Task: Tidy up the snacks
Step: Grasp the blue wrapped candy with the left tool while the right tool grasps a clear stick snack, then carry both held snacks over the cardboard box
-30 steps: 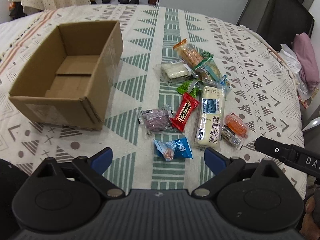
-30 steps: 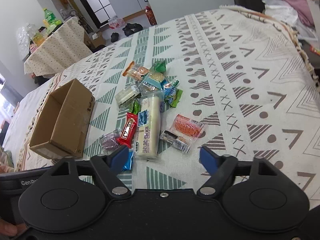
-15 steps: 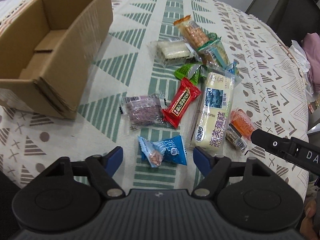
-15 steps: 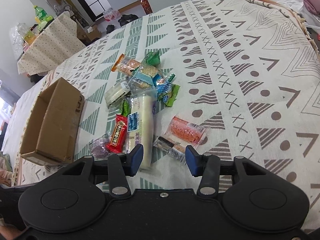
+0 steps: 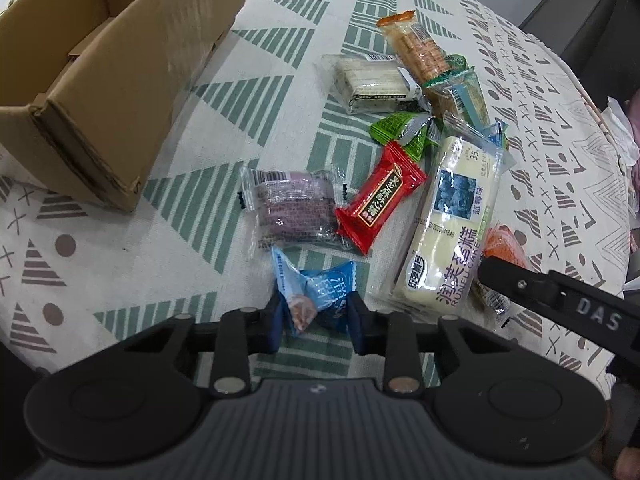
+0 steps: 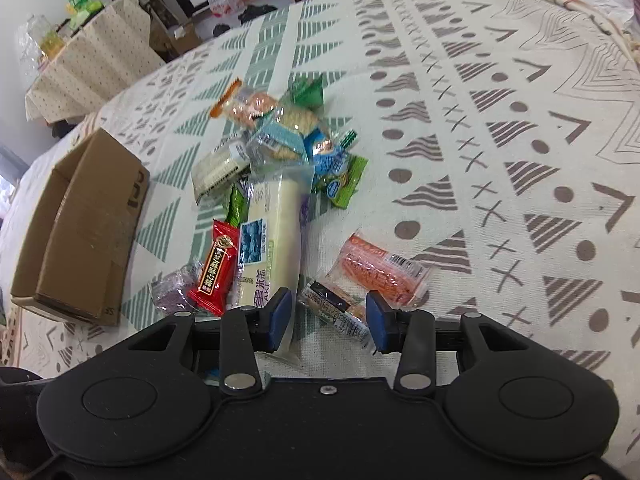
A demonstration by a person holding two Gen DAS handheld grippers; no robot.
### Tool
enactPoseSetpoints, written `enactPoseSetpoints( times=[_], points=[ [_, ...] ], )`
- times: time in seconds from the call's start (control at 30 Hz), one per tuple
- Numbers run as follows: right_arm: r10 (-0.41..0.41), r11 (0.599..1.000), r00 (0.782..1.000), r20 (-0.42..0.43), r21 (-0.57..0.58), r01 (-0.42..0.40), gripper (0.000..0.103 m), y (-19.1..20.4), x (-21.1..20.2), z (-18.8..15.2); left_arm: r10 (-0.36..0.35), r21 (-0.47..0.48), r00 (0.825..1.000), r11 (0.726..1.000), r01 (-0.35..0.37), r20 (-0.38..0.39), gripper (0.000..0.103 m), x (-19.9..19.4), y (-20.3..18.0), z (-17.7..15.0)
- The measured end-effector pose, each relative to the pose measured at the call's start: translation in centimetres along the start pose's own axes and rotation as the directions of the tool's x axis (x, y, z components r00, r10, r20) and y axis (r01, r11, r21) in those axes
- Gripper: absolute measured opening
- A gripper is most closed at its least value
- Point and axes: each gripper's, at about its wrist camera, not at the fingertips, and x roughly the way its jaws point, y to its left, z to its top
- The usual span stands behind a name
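Two grippers work the snack pile on the patterned cloth. Left gripper point(image 5: 316, 316) has just closed, pinching the blue candy packet point(image 5: 316, 292); next, lift it into the empty cardboard box point(image 5: 100, 80) toward the cloth's far left. Right gripper point(image 6: 328, 320), narrowing, straddles the brown-striped snack bar point(image 6: 340, 312), apparently not yet squeezing.

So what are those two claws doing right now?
Left gripper just closed, pinching the blue snack packet. Right gripper closing around the small dark bar, pads not yet pressing. Cardboard box empty, path clear.
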Motion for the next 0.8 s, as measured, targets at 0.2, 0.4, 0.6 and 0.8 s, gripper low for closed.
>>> enactPoseSetpoints(
  times=[0.2,0.4,0.6,0.8],
  points=[
    [-0.023,0.999,1.0,-0.018,-0.029,0.022,0.041,0.5,1.2,0.1,0.023,0.0,0.999,1.0,-0.023,0.026,0.029,-0.7,0.3,0.2],
    [-0.017,1.0,0.997,-0.079,-0.027,0.015,0.024,0.3,2.1,-0.6,0.039,0.032,0.997,0.999,-0.041,0.063,0.029,-1.9,0.2,0.2],
    [-0.002,1.0,0.999,-0.048,-0.011,0.002,0.017,0.3,0.9,-0.9,0.034,0.042,0.995,0.998,-0.039,0.094,0.029,-3.4,0.1,0.0],
    [0.025,1.0,0.999,0.022,0.008,-0.025,0.017,0.3,-0.8,-0.8,0.038,0.059,0.99,0.997,-0.047,0.136,0.029,-5.3,-0.1,0.0]
  ],
)
